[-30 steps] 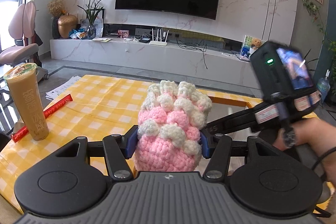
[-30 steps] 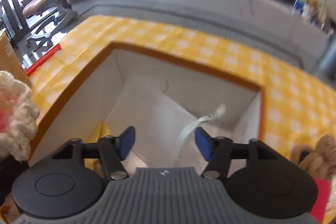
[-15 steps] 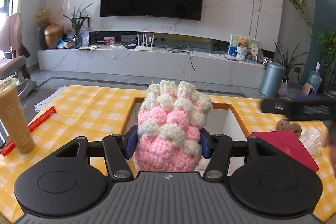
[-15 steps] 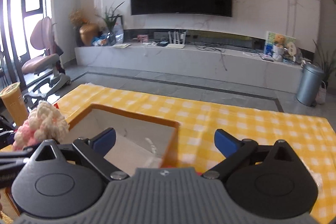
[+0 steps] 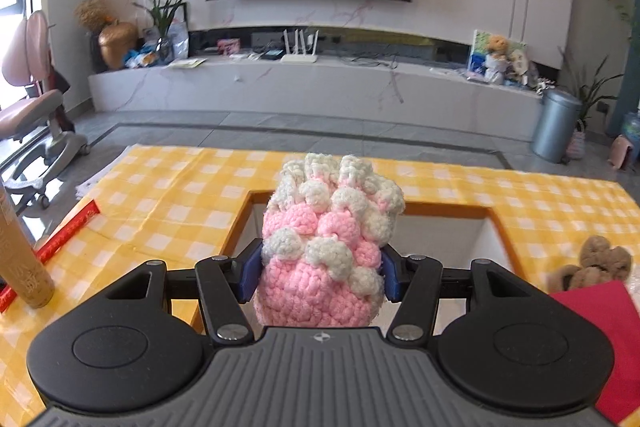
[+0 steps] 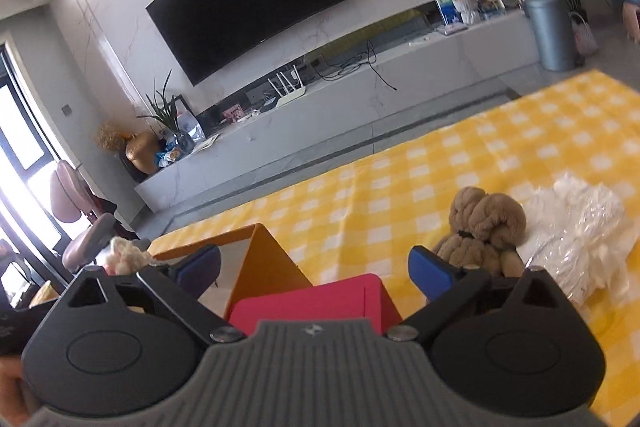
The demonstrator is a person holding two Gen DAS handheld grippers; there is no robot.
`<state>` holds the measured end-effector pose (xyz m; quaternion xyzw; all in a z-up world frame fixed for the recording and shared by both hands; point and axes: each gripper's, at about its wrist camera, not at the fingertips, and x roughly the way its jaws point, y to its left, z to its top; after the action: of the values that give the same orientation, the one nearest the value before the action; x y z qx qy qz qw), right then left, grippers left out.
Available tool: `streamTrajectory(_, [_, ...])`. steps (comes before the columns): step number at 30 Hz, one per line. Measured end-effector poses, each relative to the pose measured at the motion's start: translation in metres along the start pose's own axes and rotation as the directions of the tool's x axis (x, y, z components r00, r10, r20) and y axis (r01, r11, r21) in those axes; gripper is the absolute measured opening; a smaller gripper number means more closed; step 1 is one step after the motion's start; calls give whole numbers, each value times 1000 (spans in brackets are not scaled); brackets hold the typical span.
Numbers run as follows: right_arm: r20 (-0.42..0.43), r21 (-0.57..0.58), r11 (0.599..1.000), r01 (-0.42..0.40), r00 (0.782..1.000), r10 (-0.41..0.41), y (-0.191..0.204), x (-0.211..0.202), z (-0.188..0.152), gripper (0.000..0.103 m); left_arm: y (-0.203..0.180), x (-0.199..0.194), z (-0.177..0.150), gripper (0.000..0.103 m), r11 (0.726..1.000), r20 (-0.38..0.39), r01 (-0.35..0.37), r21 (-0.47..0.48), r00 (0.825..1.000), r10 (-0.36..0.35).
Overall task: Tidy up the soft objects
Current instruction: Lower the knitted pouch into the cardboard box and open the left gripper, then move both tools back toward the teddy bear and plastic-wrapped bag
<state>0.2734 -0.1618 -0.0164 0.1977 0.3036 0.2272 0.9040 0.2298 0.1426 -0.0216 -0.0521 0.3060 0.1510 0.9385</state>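
My left gripper (image 5: 318,277) is shut on a pink and white crocheted pouch (image 5: 328,247) and holds it over the near edge of an open orange-rimmed box (image 5: 448,209). The pouch also shows at the left of the right wrist view (image 6: 124,257). My right gripper (image 6: 314,273) is wide open and empty, above a red card (image 6: 312,303) beside the box's corner (image 6: 264,259). A brown plush bear (image 6: 482,231) lies just right of my right finger, next to a white soft item in clear plastic (image 6: 580,227). The bear also shows in the left wrist view (image 5: 592,263).
The table has a yellow checked cloth (image 5: 172,195). A tall drink cup (image 5: 20,259) and a red strip (image 5: 64,235) stand at its left. The red card also shows at the right in the left wrist view (image 5: 600,339). A TV wall and low cabinet lie beyond.
My right gripper has left the box, opened wide and swung right toward the bear and red card. My left gripper has kept hold of the pouch and shifted over the box's near edge.
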Motion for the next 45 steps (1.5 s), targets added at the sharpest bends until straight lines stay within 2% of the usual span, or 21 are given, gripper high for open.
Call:
streamTrajectory(5, [5, -36, 999, 33, 999, -33, -4, 2, 0, 98, 1, 12, -7, 66, 1000, -46, -2, -17, 999, 1])
streamTrajectory(10, [-22, -44, 998, 35, 999, -36, -4, 7, -6, 98, -5, 11, -10, 68, 1000, -56, 3, -1, 998, -3])
streamTrajectory(12, [-29, -59, 997, 42, 999, -43, -1, 8, -9, 98, -6, 11, -11, 76, 1000, -63, 2, -3, 998, -3])
streamTrajectory(14, [-35, -77, 996, 35, 999, -38, 2, 8, -12, 98, -7, 12, -11, 89, 1000, -83, 1, 5, 997, -1])
streamTrajectory(19, [-37, -132, 991, 24, 999, -30, 9, 5, -13, 98, -4, -2, -9, 99, 999, -47, -36, -31, 998, 35])
streamTrajectory(22, [-65, -98, 995, 18, 998, -25, 7, 6, -13, 98, -2, -10, -8, 99, 1000, -47, 21, -17, 999, -22])
streamTrajectory(27, [-88, -20, 1000, 5, 996, -7, -2, 6, -13, 97, 0, -22, -5, 99, 995, -17, 63, -75, 998, -64])
streamTrajectory(30, [-72, -21, 999, 24, 997, -25, -3, 1, -10, 97, 1, -34, -2, 99, 994, 14, 65, -88, 998, -63])
streamTrajectory(34, [-55, 28, 1000, 13, 998, -11, -10, -7, -4, 97, -3, -50, 3, 99, 997, 64, 31, -76, 998, -26])
streamTrajectory(38, [-48, 52, 999, 6, 999, -4, -16, -18, 4, 97, -7, -72, 3, 99, 995, 125, 89, -49, 989, -82])
streamTrajectory(41, [-31, 91, 996, 7, 1000, -5, -23, -31, 14, 97, -14, -86, 3, 99, 995, 159, 89, -40, 984, -82])
streamTrajectory(45, [44, 54, 997, 50, 998, -52, -30, -52, 24, 97, -22, -98, 4, 99, 989, 153, 132, -62, 981, -121])
